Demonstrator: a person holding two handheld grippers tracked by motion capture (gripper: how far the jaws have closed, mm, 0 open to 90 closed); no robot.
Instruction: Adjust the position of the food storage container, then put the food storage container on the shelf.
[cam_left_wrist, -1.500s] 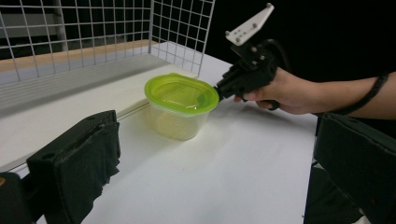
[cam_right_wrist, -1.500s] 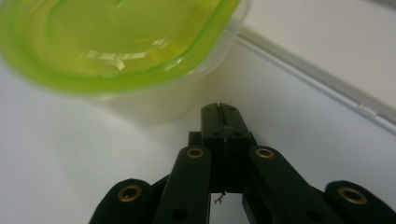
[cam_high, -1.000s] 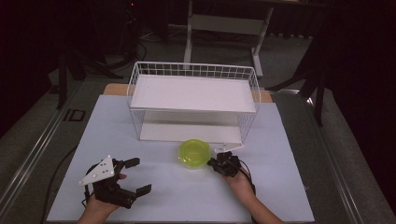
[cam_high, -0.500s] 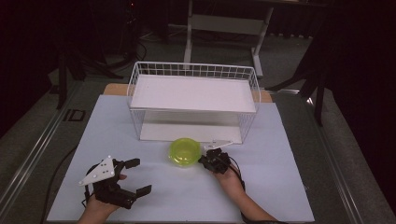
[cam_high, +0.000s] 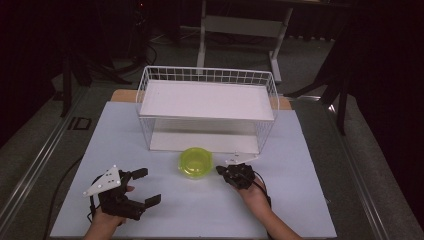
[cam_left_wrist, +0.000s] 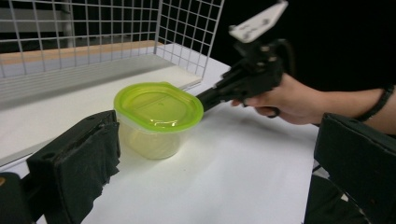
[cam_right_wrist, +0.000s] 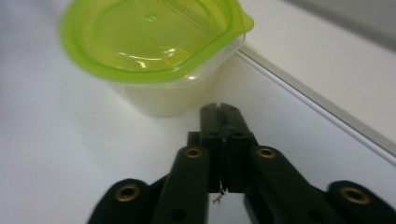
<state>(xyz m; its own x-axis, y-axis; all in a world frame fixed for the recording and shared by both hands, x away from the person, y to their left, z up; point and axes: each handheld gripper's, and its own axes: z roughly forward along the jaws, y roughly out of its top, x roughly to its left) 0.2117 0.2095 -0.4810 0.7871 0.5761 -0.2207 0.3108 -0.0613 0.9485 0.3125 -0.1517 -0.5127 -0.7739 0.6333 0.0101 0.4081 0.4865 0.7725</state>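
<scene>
A lime-green lidded container stands upright on the white table, just in front of the lower shelf of a white wire rack. Its green lid is seated on a translucent yellowish body; through the wall no contents can be made out, and whether it holds anything cannot be told. The rack carries two white shelves; the upper shelf and the lower one both appear bare. The right gripper lies low over the table just to the right of the container, jaws pressed together with nothing between them, their tip close to the container's wall below the lid rim; in the right gripper view a thin gap seems to separate tip and wall, though contact cannot be ruled out. In the left gripper view the same tip points under the lid's edge. The left gripper rests at the near left of the table, well apart from the container, jaws spread wide and empty. A hand holds the right gripper from behind.
</scene>
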